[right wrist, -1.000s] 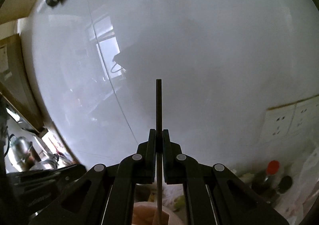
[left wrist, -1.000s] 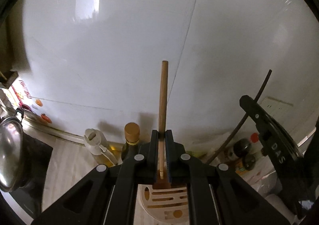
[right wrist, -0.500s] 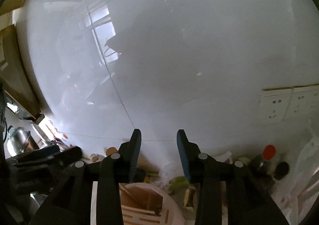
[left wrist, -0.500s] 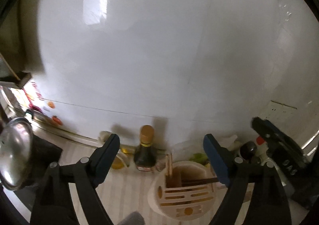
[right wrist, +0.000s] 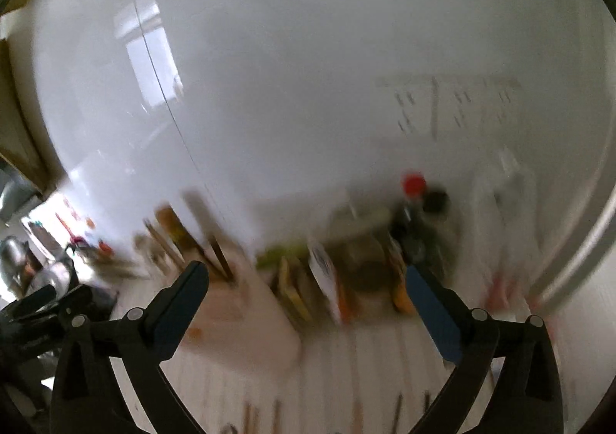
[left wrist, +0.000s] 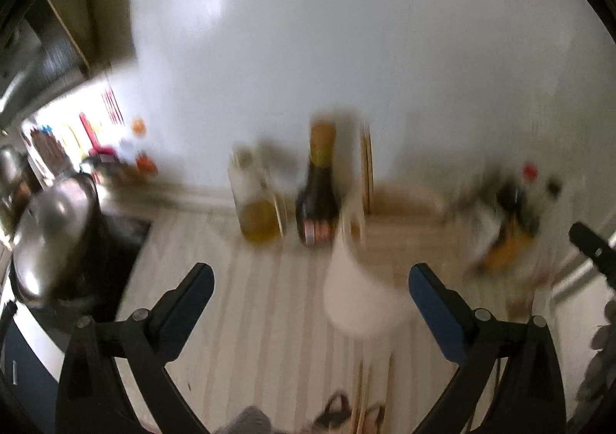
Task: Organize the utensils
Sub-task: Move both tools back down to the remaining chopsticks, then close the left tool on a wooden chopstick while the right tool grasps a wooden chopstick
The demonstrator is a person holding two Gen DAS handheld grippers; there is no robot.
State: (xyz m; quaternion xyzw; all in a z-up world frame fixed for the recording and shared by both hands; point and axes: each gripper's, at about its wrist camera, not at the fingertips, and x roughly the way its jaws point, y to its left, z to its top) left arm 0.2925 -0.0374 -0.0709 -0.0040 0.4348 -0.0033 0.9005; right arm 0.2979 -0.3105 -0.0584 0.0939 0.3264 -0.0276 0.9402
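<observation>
Both sets of jaws stand at full spread with nothing between them. A second ago each was clamped on an upright handle: the left gripper (left wrist: 311, 282) on a light wooden stick, the right gripper (right wrist: 307, 282) on a thin dark rod, both poised over the utensil holder (left wrist: 360, 303). The jaws have just been opening, and both handles have left the grip; in the earlier views the wooden sticks can already be seen standing in the holder. Judged from this, one pair of utensils is delivered and both grippers are free for the next pickup. Both views are now heavily blurred and tilted further down at the tabletop (left wrist: 246, 303) than before, which fits a quick move away from the holder. In the left wrist view the holder is a pale, smeared cylinder just ahead of the jaws, nearer the right-hand finger, with wooden handles (left wrist: 365, 164) rising from it against the white wall. A dark sauce bottle (left wrist: 317, 195) and an oil bottle (left wrist: 258, 206) stand just beside it to the left. In the right wrist view the same holder (right wrist: 246, 318) sits between the jaws toward the left finger, its dark and wooden handles (right wrist: 208, 241) leaning left. At the bottom edge of both views, thin sticks (left wrist: 362, 399) lie loose on the striped tabletop; these are probably the remaining utensils, but blur prevents identifying them.
</observation>
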